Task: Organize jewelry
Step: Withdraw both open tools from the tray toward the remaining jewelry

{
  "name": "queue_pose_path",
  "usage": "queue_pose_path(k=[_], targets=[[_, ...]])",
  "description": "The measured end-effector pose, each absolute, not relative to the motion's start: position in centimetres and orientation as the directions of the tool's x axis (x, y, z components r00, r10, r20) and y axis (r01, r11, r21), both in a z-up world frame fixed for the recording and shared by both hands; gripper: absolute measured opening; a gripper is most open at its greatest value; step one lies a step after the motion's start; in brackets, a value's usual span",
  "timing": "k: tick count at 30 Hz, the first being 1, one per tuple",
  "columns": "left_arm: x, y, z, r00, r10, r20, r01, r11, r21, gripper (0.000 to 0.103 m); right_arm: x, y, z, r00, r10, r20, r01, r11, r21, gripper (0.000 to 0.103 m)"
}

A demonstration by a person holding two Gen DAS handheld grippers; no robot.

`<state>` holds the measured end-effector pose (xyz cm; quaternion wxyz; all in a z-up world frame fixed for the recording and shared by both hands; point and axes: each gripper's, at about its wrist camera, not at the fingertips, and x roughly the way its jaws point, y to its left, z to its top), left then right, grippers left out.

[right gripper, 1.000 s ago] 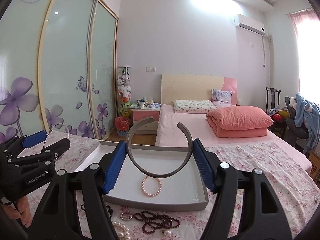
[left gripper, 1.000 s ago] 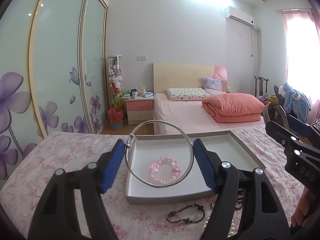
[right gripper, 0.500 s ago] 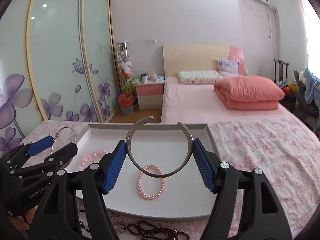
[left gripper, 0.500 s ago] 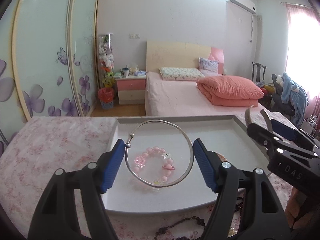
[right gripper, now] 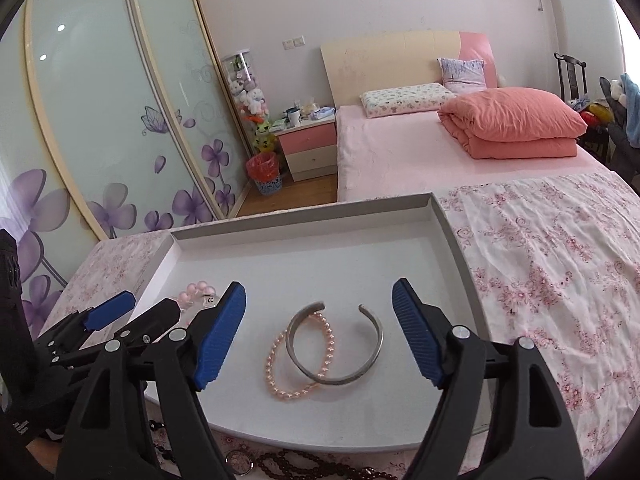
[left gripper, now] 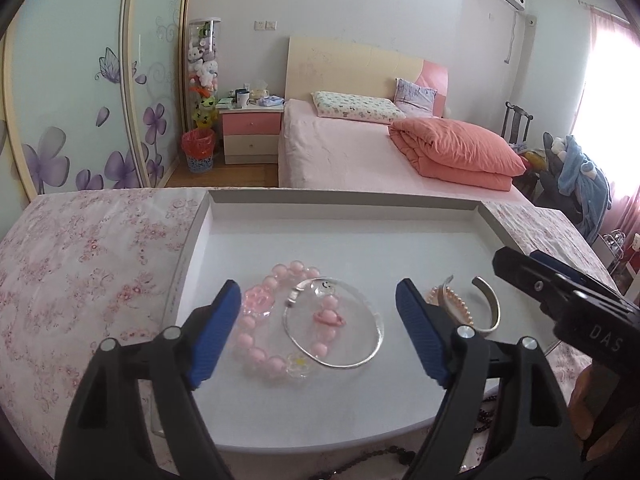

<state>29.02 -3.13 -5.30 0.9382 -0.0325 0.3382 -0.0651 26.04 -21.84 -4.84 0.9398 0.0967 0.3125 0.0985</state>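
Item: left gripper (left gripper: pixel 318 328), jaws apart and just been widening, nothing pressed between the blue pads (left gripper: pixel 214 336). Beneath and between its fingers lay a thin silver bangle (left gripper: pixel 334 322), flat on the floor of the white tray (left gripper: pixel 344 216), clear of both pads and overlapping a pink bead bracelet (left gripper: pixel 276 320) with clear flower charms, which sat toward the left pad. Item: right gripper (right gripper: pixel 320 330), jaws likewise apart and just been widening, gripping nothing. Between and below its fingers rested a wide silver cuff (right gripper: pixel 340 350), its open gap facing away from the gripper, lying across a pink pearl bracelet (right gripper: pixel 298 356); neither touched the pads (right gripper: pixel 416 334). Both pieces lay in the same tray (right gripper: pixel 448 224), to the right of the left gripper's pair. In the left wrist view the right gripper appeared at the right edge, beside the cuff (left gripper: pixel 486 306); in the right wrist view the left gripper (right gripper: pixel 128 312) stood at the left, over the pink beads. Tray sat on a floral pink cloth (right gripper: pixel 552 264). Nearer than the tray, behind the fingers, dark bead strands (right gripper: pixel 304 462) lay on the cloth, partly hidden.
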Motion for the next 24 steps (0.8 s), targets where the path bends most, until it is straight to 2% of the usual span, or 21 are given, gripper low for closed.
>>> queue_pose_path(k=[9, 15, 24], targets=[[27.9, -0.7, -3.6, 0.791, -0.087, -0.606, 0.015, 0.992, -0.122, 0.078, 24.5, -23.1, -3.3, 0.813, 0.225, -0.538, -0.105, 0.964, 0.246, 0.076], [25.4, -0.1, -2.4, 0.806, -0.050, -0.590, -0.003, 0.996, -0.089, 0.078, 22.3, -23.4, -2.6, 0.822, 0.214, -0.527, -0.109, 0.969, 0.223, 0.076], [19.6, 0.8, -2.2, 0.804, -0.032, -0.594, 0.007, 0.999, -0.044, 0.078, 17.8, -23.9, -3.9, 0.783, 0.204, -0.588, -0.123, 0.977, 0.175, 0.073]])
